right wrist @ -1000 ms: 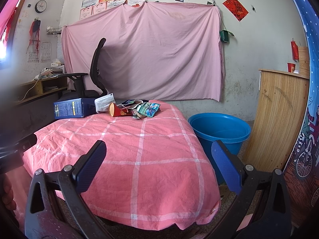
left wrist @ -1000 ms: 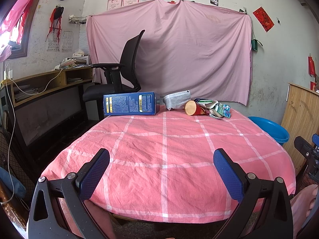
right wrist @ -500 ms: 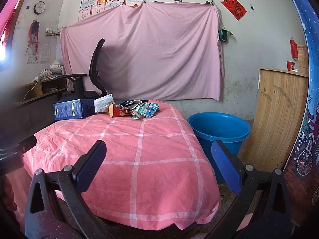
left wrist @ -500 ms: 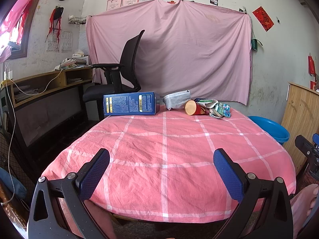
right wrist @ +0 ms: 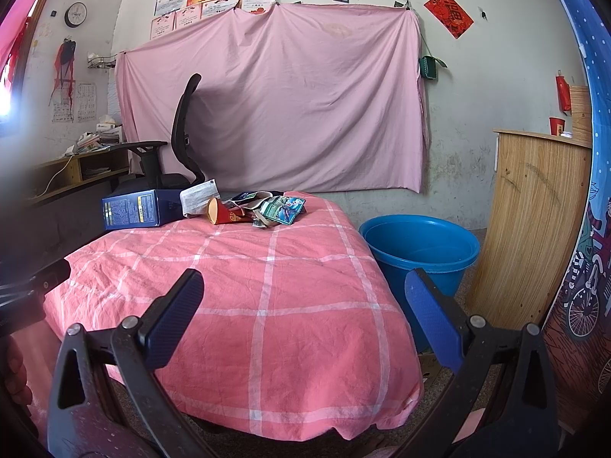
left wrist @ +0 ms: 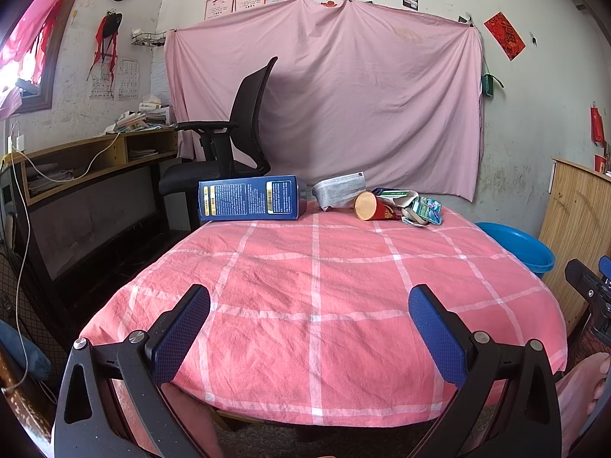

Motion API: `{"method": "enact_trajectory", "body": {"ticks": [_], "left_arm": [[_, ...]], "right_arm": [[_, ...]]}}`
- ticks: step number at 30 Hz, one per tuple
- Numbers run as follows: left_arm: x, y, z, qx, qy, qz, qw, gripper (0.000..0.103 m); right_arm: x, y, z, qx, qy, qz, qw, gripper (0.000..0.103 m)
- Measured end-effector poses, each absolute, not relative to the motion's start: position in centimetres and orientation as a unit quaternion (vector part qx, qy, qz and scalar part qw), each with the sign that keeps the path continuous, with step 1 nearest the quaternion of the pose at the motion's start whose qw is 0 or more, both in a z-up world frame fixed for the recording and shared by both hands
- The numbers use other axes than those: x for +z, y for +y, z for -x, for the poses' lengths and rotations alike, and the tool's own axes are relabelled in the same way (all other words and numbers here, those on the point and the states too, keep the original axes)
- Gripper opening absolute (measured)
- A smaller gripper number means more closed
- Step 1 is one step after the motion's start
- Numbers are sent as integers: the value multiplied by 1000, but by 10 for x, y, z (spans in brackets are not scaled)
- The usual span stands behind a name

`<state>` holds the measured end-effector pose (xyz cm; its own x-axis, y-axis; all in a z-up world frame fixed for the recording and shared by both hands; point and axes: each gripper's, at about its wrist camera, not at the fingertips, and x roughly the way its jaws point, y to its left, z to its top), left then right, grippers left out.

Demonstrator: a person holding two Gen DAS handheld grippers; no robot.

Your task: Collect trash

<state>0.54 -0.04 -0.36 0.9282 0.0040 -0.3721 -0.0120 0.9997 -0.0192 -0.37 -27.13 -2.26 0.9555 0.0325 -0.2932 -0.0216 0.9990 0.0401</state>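
Trash lies along the far edge of a table under a pink checked cloth (left wrist: 313, 278): a blue box (left wrist: 250, 198) on its side, a grey packet (left wrist: 340, 191), a red paper cup (left wrist: 372, 208) tipped over, and crumpled wrappers (left wrist: 420, 210). The right wrist view shows the same blue box (right wrist: 131, 210), red paper cup (right wrist: 225, 212) and wrappers (right wrist: 282, 208). A blue plastic tub (right wrist: 420, 248) stands on the floor right of the table. My left gripper (left wrist: 309, 305) and right gripper (right wrist: 305, 294) hover open over the near edge, far from the trash, holding nothing.
A black office chair (left wrist: 229, 145) stands behind the table's left side, by a low wooden desk (left wrist: 76, 168). A wooden cabinet (right wrist: 534, 221) stands right of the tub. A pink sheet (left wrist: 324, 95) covers the back wall. Part of the right gripper (left wrist: 588, 290) shows at the left view's edge.
The right wrist view has shifted slightly, with the table and tub sitting a little lower and left in frame. The left view is unchanged. Both grippers stay open.
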Motion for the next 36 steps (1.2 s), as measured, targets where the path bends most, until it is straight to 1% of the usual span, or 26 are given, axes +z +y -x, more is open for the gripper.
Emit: {"method": "enact_trajectory", "body": {"ticks": [24, 36], "left_arm": [[-4, -1, -6, 3, 190, 11, 982, 102], [16, 0, -14, -5, 181, 43, 982, 102]], "right_arm": [[-22, -271, 4, 14, 149, -20, 989, 103], [-15, -276, -1, 24, 140, -23, 990, 103]]}}
